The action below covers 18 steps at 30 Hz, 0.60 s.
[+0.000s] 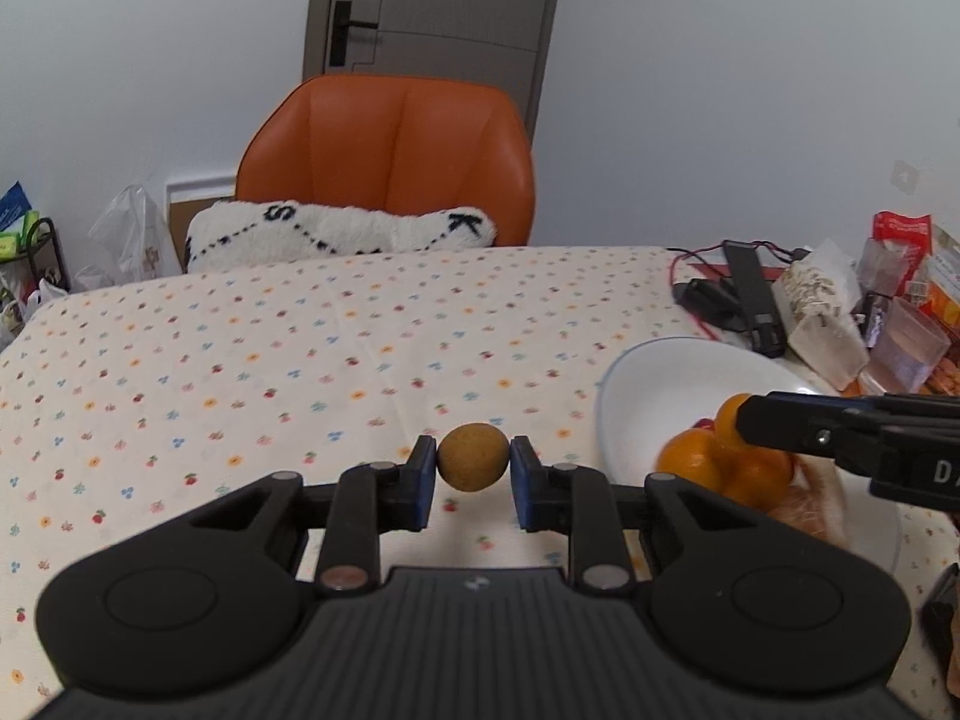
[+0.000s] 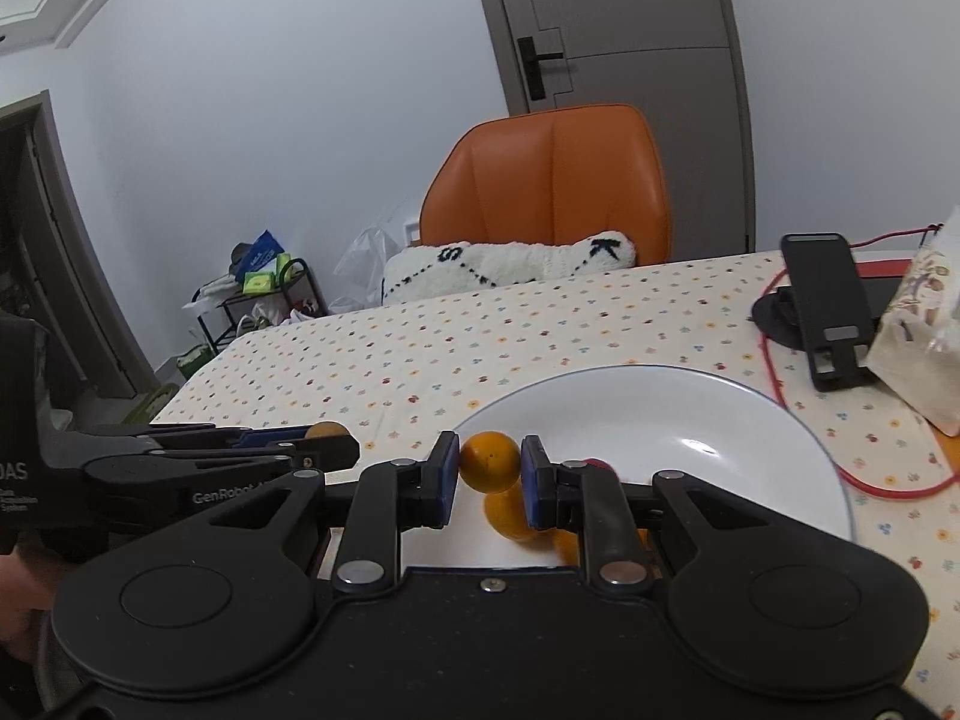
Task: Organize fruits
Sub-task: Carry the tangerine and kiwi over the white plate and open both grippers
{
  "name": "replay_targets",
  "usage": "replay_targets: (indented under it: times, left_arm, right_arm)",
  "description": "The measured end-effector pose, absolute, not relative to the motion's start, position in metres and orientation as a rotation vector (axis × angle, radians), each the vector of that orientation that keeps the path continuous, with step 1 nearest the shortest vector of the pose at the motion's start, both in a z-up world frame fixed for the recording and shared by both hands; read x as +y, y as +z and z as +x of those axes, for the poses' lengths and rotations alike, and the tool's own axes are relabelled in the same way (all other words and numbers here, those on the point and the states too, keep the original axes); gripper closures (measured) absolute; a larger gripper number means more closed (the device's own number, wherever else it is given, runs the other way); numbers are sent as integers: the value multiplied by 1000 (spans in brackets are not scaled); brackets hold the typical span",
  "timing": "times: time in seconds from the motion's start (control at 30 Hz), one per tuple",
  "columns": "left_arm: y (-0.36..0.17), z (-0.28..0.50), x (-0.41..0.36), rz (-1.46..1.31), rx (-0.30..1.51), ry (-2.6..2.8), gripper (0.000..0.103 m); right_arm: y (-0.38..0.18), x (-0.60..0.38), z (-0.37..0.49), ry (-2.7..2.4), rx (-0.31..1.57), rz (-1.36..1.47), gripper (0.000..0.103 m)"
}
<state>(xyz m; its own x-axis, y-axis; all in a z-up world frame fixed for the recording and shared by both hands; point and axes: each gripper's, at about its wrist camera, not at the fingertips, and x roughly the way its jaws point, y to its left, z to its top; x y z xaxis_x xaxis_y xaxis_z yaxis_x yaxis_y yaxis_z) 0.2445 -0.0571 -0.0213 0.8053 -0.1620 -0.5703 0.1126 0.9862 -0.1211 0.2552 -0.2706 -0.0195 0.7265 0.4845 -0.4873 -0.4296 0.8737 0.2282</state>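
Left hand-held gripper [image 1: 473,468] pinches a brown round fruit [image 1: 472,457] between its blue pads, held above the worktop [image 1: 240,360], at 9 o'clock of the plate [image 2: 690,414]. Right hand-held gripper [image 2: 490,474] clamps an orange [image 2: 490,461] over the plate's near edge. More oranges [image 1: 720,468] piled on the plate just under it, plus something small and red [image 2: 597,463], can't tell what. Phone stand [image 2: 825,312] at 2 o'clock of the plate.

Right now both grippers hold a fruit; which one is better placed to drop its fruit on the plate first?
Right. The right gripper already holds its orange over the white plate; the left gripper holds the brown fruit above the tablecloth, beside the plate.
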Motion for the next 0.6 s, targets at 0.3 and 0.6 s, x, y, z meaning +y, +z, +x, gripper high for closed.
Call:
replay_targets:
  times: [0.3,0.6]
  left_arm:
    - [-4,232,-83,-61,581,-180,79]
    - [2,228,-107,-44,572,-216,79]
  right_arm:
    - [-15,-299,245,471,538,130,83]
    - [-13,-329,241,422,518,152,83]
